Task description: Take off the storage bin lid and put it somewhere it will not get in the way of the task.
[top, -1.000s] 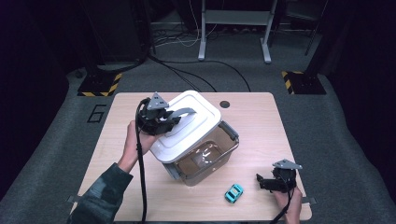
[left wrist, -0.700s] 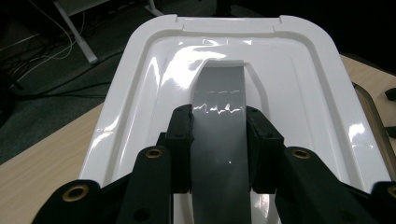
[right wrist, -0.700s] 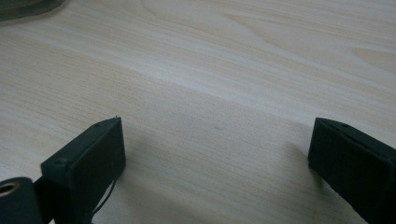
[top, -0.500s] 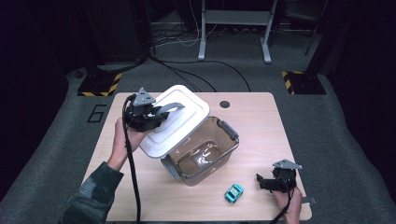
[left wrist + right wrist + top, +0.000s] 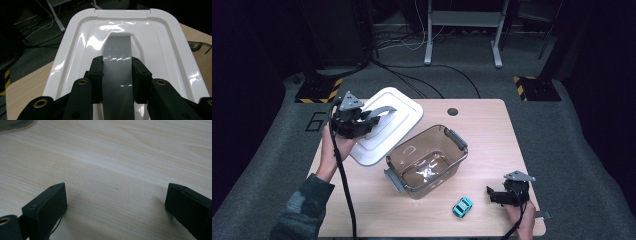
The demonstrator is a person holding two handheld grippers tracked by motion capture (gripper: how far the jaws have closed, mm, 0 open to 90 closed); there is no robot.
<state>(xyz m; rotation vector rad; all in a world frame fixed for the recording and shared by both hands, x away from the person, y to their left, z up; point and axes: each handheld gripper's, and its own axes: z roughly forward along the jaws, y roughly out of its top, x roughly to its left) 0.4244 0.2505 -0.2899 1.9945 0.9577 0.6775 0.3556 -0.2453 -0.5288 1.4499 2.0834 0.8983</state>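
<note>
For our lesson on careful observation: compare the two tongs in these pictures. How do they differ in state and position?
The left tongs are shut on the grey handle of the white lid, held up off the table; the right tongs are open, holding nothing, low over the table near the toy car. Both are black.

Light wood table (image 5: 492, 130): clear brown bin (image 5: 427, 160) at centre, teal toy car (image 5: 462, 206) near front edge.

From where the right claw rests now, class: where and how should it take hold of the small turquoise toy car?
Grip the toy car across its narrow sides, coming from above. It sits flat on the table, long axis diagonal, so turn the open right claw to match; it probably suits the jaws.
</note>
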